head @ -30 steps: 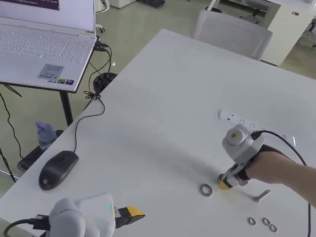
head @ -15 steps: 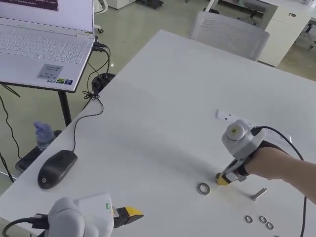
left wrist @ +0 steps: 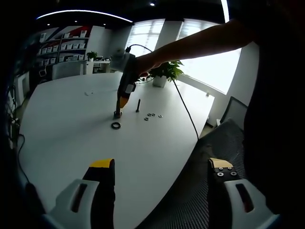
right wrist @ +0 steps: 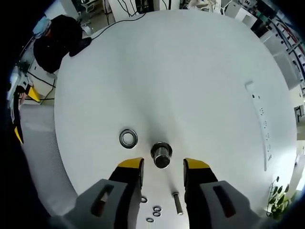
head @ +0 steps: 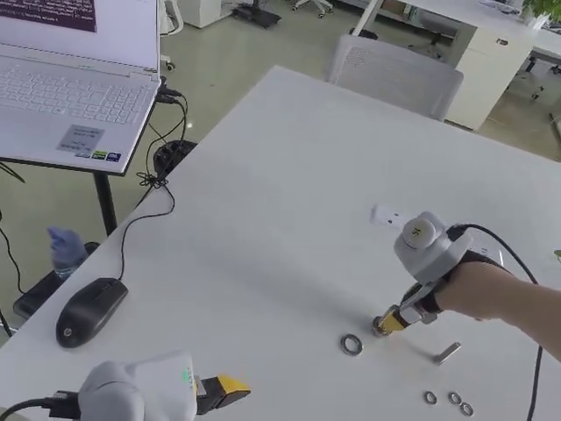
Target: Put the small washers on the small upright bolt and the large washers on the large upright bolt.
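Item, white workbench table [head: 289, 175], as we recorded it. Right gripper [right wrist: 163, 163]: held nose-down over the work, its yellow-tipped jaws part-way apart and gripping nothing. The large steel bolt [right wrist: 161, 154] stood just off the tips in the gap, with bare table on either side of it. Left gripper [left wrist: 161, 164]: low at the near table edge, at 7 o'clock in the head view, jaws wide and empty. The large bolt stood on end. Its long axis ran vertical and its free end pointed straight up at the right gripper's camera, which saw it as a round disc. One large flat steel washer [right wrist: 128, 138] lay flat at 8 o'clock of that bolt in the head view, close by but apart. The small thin dark bolt [left wrist: 138, 105] stood upright at 4 o'clock, its axis likewise vertical in the left gripper view. Three small steel washers [head: 454, 399] lay flat in a loose cluster near 5 o'clock, beyond the small bolt. No washer sat on either bolt. Hazards, in our judgement: the large bolt rested on a narrow footing on smooth table, so a jaw closing off-centre or brushing it could topple it and send it rolling into the washer. The washers were thin and flush to the surface, so the jaws might slip over one or skate it away. A wrist swung toward 4 o'clock could knock the small bolt down.
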